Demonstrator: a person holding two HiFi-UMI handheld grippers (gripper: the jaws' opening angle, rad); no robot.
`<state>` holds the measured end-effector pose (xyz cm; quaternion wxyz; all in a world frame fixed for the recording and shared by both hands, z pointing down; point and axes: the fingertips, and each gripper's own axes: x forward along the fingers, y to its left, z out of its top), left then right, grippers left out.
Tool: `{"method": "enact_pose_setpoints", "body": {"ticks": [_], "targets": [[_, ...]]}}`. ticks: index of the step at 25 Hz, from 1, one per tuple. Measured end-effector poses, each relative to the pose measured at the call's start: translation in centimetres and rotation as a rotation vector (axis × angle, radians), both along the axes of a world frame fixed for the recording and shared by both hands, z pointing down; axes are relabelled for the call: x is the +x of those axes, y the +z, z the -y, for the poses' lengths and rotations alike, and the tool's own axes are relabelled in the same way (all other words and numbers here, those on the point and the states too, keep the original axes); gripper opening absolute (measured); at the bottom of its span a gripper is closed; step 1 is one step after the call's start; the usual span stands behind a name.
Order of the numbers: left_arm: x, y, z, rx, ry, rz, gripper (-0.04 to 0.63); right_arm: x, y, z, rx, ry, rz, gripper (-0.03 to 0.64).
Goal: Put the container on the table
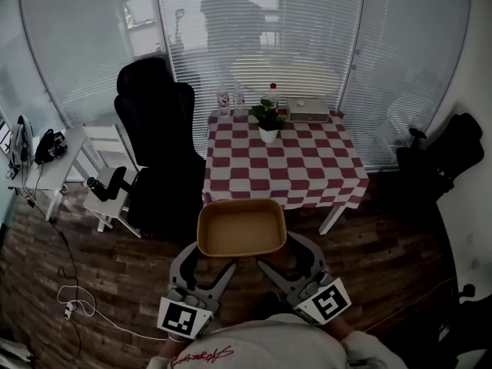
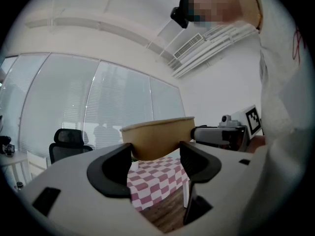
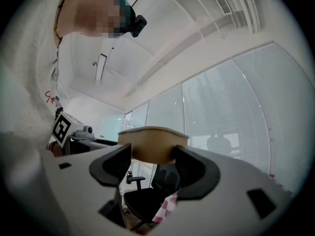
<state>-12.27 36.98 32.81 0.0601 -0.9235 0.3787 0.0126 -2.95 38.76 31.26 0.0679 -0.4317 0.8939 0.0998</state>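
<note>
I hold an empty tan container (image 1: 241, 227) above the wooden floor, just short of the table (image 1: 307, 177) with its red-and-white checked cloth. My left gripper (image 1: 207, 264) grips its near left side and my right gripper (image 1: 290, 258) its near right side. In the left gripper view the container (image 2: 158, 136) sits between the two dark pads of the left gripper (image 2: 156, 159). In the right gripper view the container (image 3: 152, 144) sits likewise in the right gripper (image 3: 152, 160). Both pairs of jaws stand wide, closed on its walls.
At the table's far end stand a potted plant (image 1: 267, 118), a flat box (image 1: 307, 111) and glasses (image 1: 224, 100). A black office chair (image 1: 157, 148) stands left of the table and a small white side table (image 1: 63, 160) further left. A white cable (image 1: 77, 302) lies on the floor.
</note>
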Motion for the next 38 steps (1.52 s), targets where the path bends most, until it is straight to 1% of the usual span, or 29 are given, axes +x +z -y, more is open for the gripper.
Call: {"method": "enact_pose_setpoints", "body": {"ticks": [8,13,16,21,27,38], "targets": [[0.7,0.5,4.4,0.016,-0.019,0.020,0.307,0.9,0.4,4.6,0.012,-0.016,0.000,0.278],[2.2,0.8,8.5,0.017,-0.039,0.029,0.308,2.4,0.7,8.8,0.011,-0.037,-0.009,0.274],[3.3,0.6,11.0,0.004,-0.039,0.021,0.308,3.5,0.1,11.2,0.014,-0.037,-0.008,0.271],[4.9,-0.1,14.9,0.012,-0.045,0.029,0.308,5.1,-0.5,15.0,0.023,-0.042,-0.012,0.268],[6.8,-0.1,19.1,0.005,-0.051,0.025,0.308,6.9,-0.7,19.3,0.026,-0.047,-0.015,0.264],[10.3,-0.4,24.5,0.010,-0.080,0.018,0.308,10.4,-0.9,24.8,0.024,-0.071,-0.013,0.261]]}}
